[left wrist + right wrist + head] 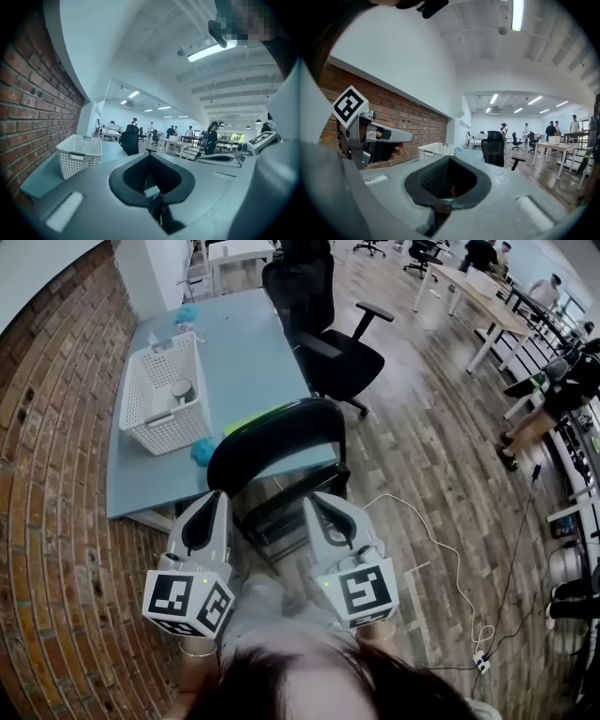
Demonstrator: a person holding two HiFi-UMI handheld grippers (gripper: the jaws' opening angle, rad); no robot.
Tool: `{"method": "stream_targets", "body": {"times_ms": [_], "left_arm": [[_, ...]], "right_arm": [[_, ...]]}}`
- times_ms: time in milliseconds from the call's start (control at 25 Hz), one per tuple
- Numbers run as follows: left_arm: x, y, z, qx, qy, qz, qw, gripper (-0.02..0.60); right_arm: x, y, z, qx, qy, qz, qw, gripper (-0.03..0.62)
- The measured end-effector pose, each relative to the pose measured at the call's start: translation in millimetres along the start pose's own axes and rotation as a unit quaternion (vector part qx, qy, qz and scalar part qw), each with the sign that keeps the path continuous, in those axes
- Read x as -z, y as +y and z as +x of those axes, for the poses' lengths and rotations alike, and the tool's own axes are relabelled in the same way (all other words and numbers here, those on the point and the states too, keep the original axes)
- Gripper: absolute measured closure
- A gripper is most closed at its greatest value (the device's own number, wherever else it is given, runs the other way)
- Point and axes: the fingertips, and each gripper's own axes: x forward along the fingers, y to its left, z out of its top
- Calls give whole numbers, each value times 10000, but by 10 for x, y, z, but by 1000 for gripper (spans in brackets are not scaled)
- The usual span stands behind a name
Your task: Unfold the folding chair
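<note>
One folding chair point(277, 442) stands at the counter's point(253, 352) near edge, brick wall point(47, 474) left, open floor point(422, 456) right, with left gripper point(220, 495) and right gripper point(314, 501) fingers clenched on nothing.

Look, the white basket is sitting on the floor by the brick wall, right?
Not quite. The white basket is by the brick wall, but it sits on the blue-grey table, not on the floor. The head view shows it.
</note>
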Motion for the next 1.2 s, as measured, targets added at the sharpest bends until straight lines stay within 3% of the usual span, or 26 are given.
{"method": "stream_targets", "body": {"times_ms": [560,760,1040,1200], "left_arm": [[93,474,587,768,527,130,9956,552],[155,620,750,930,675,145,9933,535],[235,770,947,1215,924,189,9881,512],[288,820,1053,1386,1063,267,9843,505]], "right_arm": [[67,-112,491,537,87,694,9961,594],[170,-83,634,537,47,905,9944,594],[288,-87,761,762,230,963,9922,594],[370,-69,803,828,394,965,9911,554]]}}
